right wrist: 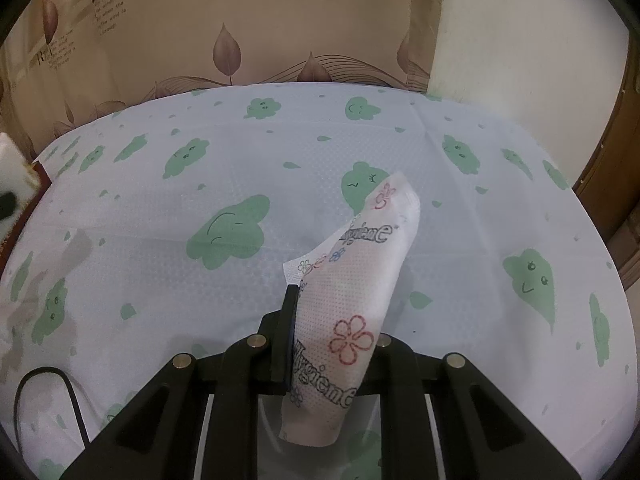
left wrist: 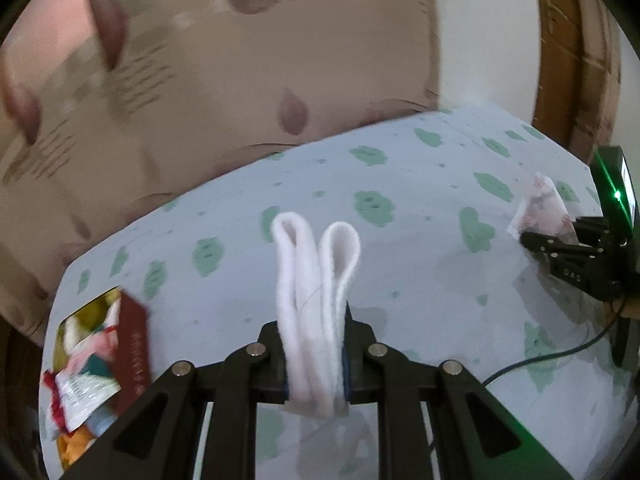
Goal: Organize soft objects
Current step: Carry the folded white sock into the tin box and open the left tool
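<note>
Left wrist view: left gripper (left wrist: 316, 360) fingers clamp a folded white cloth (left wrist: 314, 280) at centre above the worktop (left wrist: 420, 220); a full box (left wrist: 100, 360) sits lower left. Right gripper (right wrist: 332, 344) pinches a printed tissue (right wrist: 352, 300).

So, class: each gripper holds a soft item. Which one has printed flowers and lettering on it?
The tissue pack in the right gripper: white wrapper with red flowers and outlined lettering. The folded cloth in the left gripper is plain white.
</note>
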Tool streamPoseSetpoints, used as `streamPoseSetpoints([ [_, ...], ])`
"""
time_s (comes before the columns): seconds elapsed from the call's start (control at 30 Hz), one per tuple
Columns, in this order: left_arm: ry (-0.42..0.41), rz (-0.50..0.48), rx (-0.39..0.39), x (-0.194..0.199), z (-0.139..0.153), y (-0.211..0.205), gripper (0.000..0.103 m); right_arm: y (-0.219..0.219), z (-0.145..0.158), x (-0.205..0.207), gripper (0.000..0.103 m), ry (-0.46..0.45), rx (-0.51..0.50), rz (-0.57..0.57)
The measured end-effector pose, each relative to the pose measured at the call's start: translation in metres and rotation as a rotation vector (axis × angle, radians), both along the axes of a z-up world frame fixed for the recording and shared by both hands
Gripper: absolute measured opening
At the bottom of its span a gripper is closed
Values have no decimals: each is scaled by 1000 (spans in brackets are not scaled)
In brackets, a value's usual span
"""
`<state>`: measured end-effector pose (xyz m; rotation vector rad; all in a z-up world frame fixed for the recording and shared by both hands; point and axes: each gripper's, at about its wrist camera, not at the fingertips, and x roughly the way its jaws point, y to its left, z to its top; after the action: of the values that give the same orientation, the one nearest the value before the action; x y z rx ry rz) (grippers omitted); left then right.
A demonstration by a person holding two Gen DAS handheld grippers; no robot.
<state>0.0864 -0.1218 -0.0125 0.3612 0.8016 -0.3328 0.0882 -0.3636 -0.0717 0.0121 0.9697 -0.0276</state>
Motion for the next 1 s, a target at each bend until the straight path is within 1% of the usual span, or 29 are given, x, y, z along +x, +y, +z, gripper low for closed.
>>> streamPoseSetpoints([
  [0.17,-10,80,-1,-5,12,43,17,0,0,-1,16,0,1,-1],
  [0.33,-6,153,-24,-4,19,86,17,0,0,0,16,0,-3,-1],
  [0.6,-49,257,-43,-5,37,149,17,3,0,0,16,0,-20,0],
  [0.63,-57,281,-52,-5,40,159,17,2,-1,0,16,0,-21,0],
  [0.8,-55,341,-65,-2,43,194,17,4,-1,-1,16,1,-28,0],
  [1.0,-68,398,-48,1,43,228,17,4,-1,0,16,1,-31,0],
])
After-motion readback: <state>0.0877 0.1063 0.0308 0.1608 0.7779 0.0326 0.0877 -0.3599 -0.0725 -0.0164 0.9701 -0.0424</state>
